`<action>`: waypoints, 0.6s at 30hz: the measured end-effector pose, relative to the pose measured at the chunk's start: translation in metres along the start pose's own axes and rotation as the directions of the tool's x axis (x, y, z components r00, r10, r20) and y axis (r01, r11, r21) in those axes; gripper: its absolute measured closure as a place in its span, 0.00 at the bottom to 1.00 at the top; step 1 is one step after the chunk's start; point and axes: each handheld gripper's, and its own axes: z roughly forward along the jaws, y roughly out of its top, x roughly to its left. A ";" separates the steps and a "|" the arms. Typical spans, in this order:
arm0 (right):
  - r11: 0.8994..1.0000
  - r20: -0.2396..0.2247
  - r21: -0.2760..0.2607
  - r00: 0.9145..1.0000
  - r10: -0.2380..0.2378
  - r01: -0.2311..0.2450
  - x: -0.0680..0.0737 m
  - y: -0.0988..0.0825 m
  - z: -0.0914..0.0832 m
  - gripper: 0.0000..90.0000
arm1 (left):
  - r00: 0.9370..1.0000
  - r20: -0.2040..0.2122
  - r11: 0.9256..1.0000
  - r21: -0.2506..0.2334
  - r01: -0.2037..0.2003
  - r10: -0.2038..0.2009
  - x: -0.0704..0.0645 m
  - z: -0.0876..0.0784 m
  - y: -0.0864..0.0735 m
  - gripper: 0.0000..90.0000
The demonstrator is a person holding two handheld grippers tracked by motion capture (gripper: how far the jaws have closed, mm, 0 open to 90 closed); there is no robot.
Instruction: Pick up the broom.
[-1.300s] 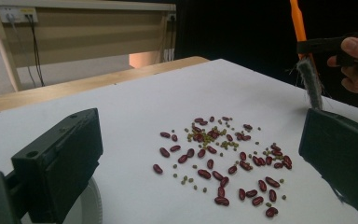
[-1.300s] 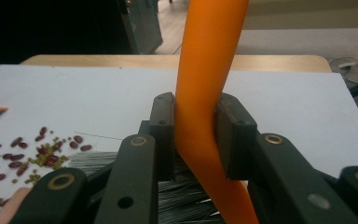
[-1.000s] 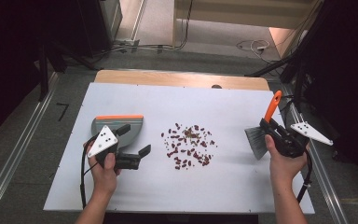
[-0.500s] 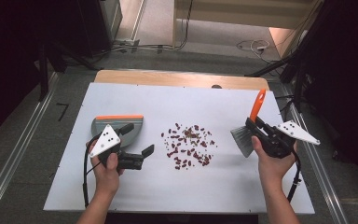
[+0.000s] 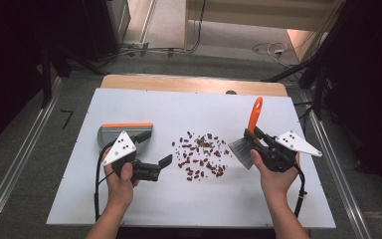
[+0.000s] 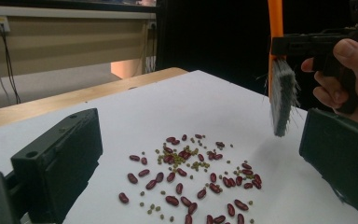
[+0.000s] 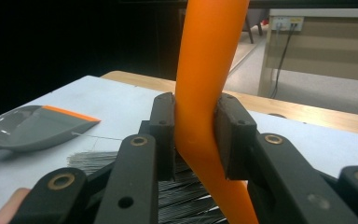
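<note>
With the right tool (image 5: pixel 252 144) pinching the orange-handled grey-bristled brush (image 5: pixel 249 133) and the left tool (image 5: pixel 155 167) spread empty, a hard sweep risked flinging the scattered red beans (image 5: pixel 201 155) past the grey orange-edged dustpan (image 5: pixel 125 133) off the white desk (image 5: pixel 179 199).

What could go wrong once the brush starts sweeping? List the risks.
1. The right claw pinches only the thin orange handle of the grey-bristled brush, so the brush may twist under sweeping pressure.
2. The grey dustpan with an orange lip lies unheld, behind the open left claw, so it may slide.
3. The scattered red and green beans could roll across the white tabletop.
</note>
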 end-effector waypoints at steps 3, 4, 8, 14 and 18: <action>1.000 -0.022 0.002 1.000 -0.010 0.010 0.009 0.000 0.002 0.77 | 1.000 0.005 1.000 0.005 0.007 -0.007 -0.004 0.003 0.003 0.00; 1.000 -0.028 0.002 1.000 -0.014 0.014 0.011 0.000 0.003 0.77 | 1.000 0.003 1.000 0.004 0.012 -0.012 -0.005 0.003 0.004 0.00; 1.000 -0.056 0.004 0.998 -0.024 0.024 0.022 -0.001 0.007 0.76 | 0.999 0.009 0.999 0.014 0.033 -0.033 -0.007 0.005 0.008 0.00; 0.999 -0.099 0.004 0.994 -0.044 0.044 0.040 -0.002 0.012 0.76 | 0.999 0.005 0.998 0.020 0.053 -0.053 -0.010 0.009 0.010 0.00; 0.998 -0.129 0.007 0.990 -0.058 0.059 0.051 -0.004 0.015 0.76 | 0.998 0.016 0.998 0.033 0.061 -0.061 -0.011 0.011 0.010 0.00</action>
